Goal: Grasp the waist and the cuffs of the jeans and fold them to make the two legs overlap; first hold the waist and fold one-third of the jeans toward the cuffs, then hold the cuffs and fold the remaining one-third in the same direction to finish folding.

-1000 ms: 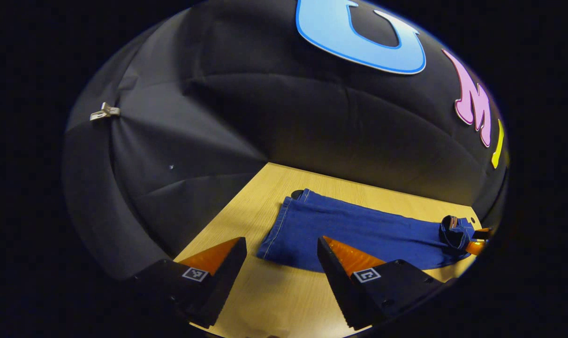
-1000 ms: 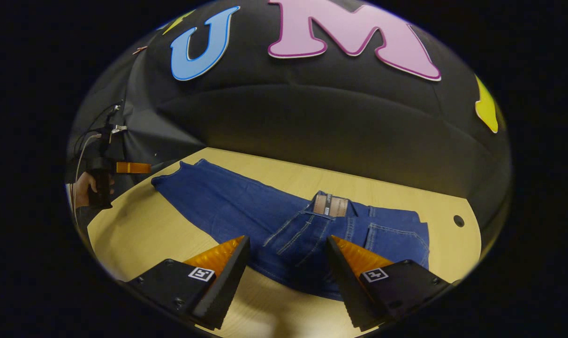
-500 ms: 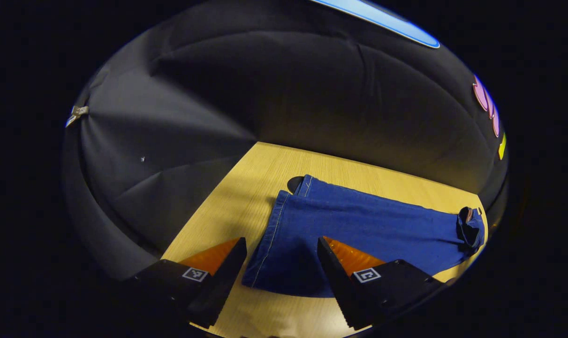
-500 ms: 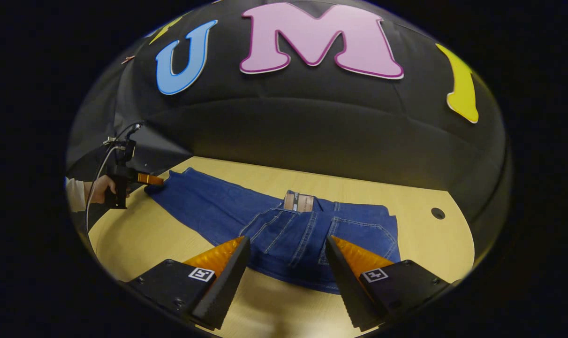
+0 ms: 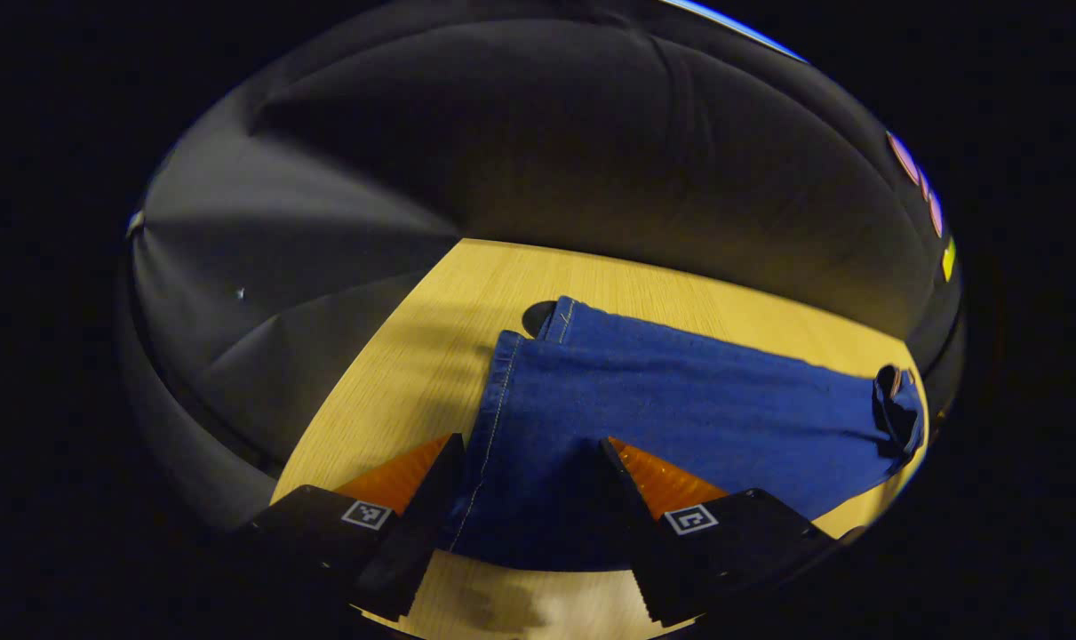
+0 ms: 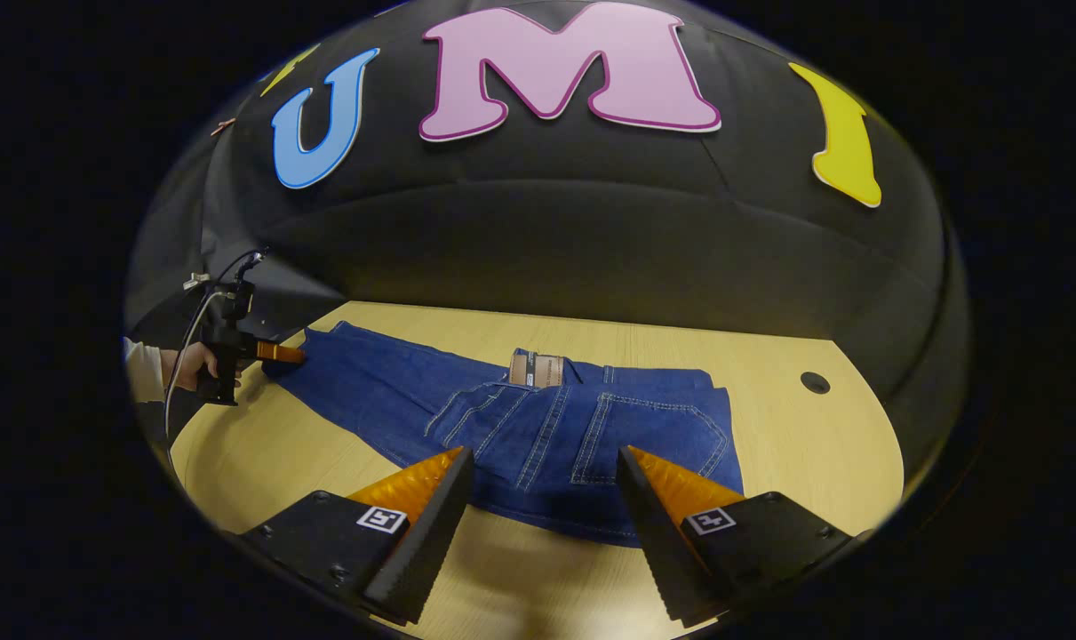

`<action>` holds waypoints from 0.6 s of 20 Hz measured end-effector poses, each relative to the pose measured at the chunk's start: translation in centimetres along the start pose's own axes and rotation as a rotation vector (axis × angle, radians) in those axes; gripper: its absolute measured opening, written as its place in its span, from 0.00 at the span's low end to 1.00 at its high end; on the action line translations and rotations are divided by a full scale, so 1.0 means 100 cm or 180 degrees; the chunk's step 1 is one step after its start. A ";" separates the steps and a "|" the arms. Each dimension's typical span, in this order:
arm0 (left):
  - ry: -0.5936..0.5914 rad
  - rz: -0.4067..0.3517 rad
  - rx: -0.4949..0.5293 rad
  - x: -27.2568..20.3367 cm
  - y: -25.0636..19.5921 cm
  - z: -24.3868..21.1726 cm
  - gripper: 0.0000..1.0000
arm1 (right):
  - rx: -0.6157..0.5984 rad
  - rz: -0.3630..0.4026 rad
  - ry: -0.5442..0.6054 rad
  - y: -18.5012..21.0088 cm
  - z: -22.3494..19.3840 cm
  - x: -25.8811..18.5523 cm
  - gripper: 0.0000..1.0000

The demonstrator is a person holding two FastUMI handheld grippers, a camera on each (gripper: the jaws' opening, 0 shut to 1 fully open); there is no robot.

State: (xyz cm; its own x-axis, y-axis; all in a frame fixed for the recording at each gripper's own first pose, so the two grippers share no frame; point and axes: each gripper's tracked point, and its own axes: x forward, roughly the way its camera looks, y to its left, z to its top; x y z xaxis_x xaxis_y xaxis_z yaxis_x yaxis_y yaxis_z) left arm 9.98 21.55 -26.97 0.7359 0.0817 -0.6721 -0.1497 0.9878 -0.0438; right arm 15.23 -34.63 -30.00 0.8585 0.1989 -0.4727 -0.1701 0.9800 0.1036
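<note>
the jeans [image 6: 538, 427] are lying flat along the wooden bench [image 6: 804, 444], waist toward the right gripper [image 6: 545, 462] and cuffs [image 5: 502, 400] toward the left gripper [image 5: 529, 449]. the right gripper is hanging wide apart just short of the waist edge. the left gripper is gaping wide with the cuff end lying between its fingers [image 5: 413, 480], not pinched. a hand [image 6: 191, 363] is holding that gripper at the far cuffs.

A light wood-grain desk [image 6: 795, 444] with a rounded edge and a round cable hole [image 6: 814, 383] stands against the creased black cloth wall [image 6: 591, 240], lit from above
</note>
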 end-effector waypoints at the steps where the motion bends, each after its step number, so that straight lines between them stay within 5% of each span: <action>1: -0.0013 -0.0051 0.0034 -0.001 -0.005 0.005 0.95 | 0.0020 -0.0003 0.0008 0.000 -0.003 0.000 0.98; 6: -0.0188 -0.0007 0.0063 -0.003 -0.031 0.000 0.39 | 0.0088 -0.0010 0.0017 -0.004 -0.009 -0.004 0.98; 7: -0.0200 0.0001 0.0108 -0.004 -0.035 0.000 0.36 | 0.0077 -0.0024 0.0004 -0.006 -0.009 -0.006 0.98; 10: -0.0301 0.0157 0.0377 -0.002 -0.032 0.004 0.06 | 0.0114 -0.0075 -0.0016 -0.018 -0.010 -0.010 0.98; 12: -0.0372 0.0176 0.0330 -0.006 -0.036 0.005 0.08 | 0.0165 -0.0123 -0.0025 -0.027 -0.010 -0.013 0.98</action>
State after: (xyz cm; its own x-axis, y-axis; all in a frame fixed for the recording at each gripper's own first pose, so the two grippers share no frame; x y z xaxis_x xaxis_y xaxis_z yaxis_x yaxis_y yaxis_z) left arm 10.45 18.01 -26.07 0.8011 0.1451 -0.5806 -0.1274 0.9893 0.0714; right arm 14.12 -37.49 -30.55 0.8677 0.1607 -0.4704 -0.1116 0.9851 0.1308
